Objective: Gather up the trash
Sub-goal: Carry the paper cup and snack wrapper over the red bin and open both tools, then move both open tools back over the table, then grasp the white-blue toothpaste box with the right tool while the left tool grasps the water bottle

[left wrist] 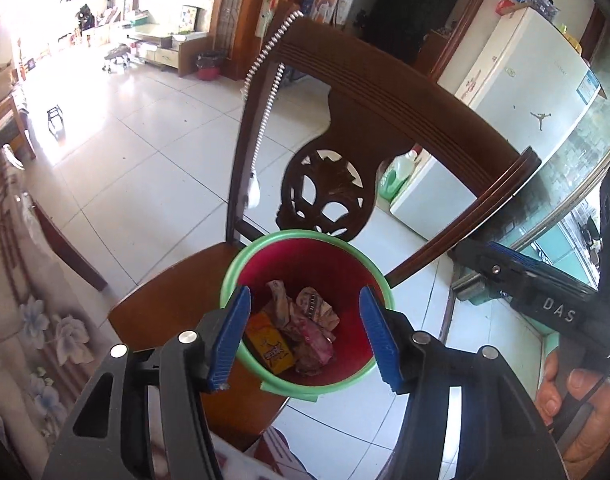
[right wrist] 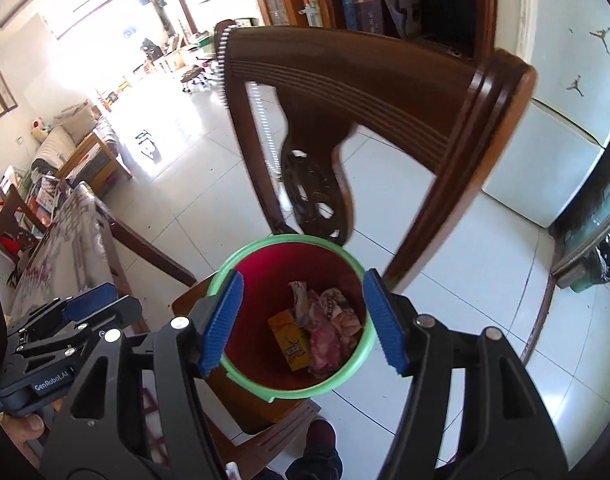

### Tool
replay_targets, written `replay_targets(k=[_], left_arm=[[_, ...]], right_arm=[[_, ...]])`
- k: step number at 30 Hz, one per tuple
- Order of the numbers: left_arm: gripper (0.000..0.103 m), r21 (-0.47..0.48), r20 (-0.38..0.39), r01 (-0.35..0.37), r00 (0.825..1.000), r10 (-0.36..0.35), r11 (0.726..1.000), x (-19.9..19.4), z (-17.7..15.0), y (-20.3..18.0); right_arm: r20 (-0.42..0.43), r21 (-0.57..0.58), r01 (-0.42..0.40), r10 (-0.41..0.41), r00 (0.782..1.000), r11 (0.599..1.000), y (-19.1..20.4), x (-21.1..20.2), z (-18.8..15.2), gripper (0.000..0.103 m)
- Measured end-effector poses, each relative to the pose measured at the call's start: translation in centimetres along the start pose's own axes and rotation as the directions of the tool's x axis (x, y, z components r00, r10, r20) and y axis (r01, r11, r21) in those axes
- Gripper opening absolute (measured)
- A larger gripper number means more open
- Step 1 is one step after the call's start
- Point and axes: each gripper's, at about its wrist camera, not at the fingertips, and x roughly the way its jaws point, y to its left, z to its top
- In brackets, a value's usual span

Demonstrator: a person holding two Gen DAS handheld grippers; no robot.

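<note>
A red bin with a green rim [left wrist: 241, 258] stands on a wooden chair seat [left wrist: 165, 300]; it also shows in the right wrist view [right wrist: 221, 272]. Inside lie a yellow carton [left wrist: 271, 346], crumpled paper [left wrist: 317, 306] and a pink wrapper [left wrist: 315, 338]; the right wrist view shows the carton [right wrist: 291, 338] and the pink wrapper [right wrist: 325, 346] too. My left gripper [left wrist: 307, 334] is open and empty above the bin. My right gripper [right wrist: 301, 320] is open and empty above the bin; its body shows in the left wrist view [left wrist: 545, 296].
The chair's carved wooden back [left wrist: 385, 92] rises behind the bin. A table with a floral cloth [left wrist: 21, 280] stands at the left. A white fridge [left wrist: 525, 92] is at the right. White tiled floor [left wrist: 145, 128] stretches beyond.
</note>
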Motion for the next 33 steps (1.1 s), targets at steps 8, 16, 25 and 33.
replay_targets(k=[8, 16, 25, 33], left_arm=[[0.056, -0.094, 0.119, -0.105, 0.986, 0.116, 0.99, -9.2, -2.5, 6.1], [0.056, -0.236, 0.161, -0.192, 0.959, 0.233, 0.953, -17.1, -7.4, 13.7], [0.056, -0.395, 0.149, -0.265, 0.926, 0.346, 0.879, -23.8, -14.7, 21.5], [0.056, -0.538, 0.071, -0.364, 0.879, 0.471, 0.76, -28.8, -23.3, 28.8]], right_arm=[[-0.017, -0.143, -0.132, 0.131, 0.991, 0.981, 9.7, -0.1, -1.2, 0.063], [-0.08, -0.285, -0.261, 0.249, 0.965, 0.922, 20.5, -1.0, -4.7, 0.063], [-0.163, -0.412, -0.366, 0.328, 0.93, 0.834, 30.7, -2.7, -9.3, 0.064], [-0.43, -0.328, -0.561, 0.408, 0.805, 0.76, 39.7, 0.2, -15.0, 0.068]])
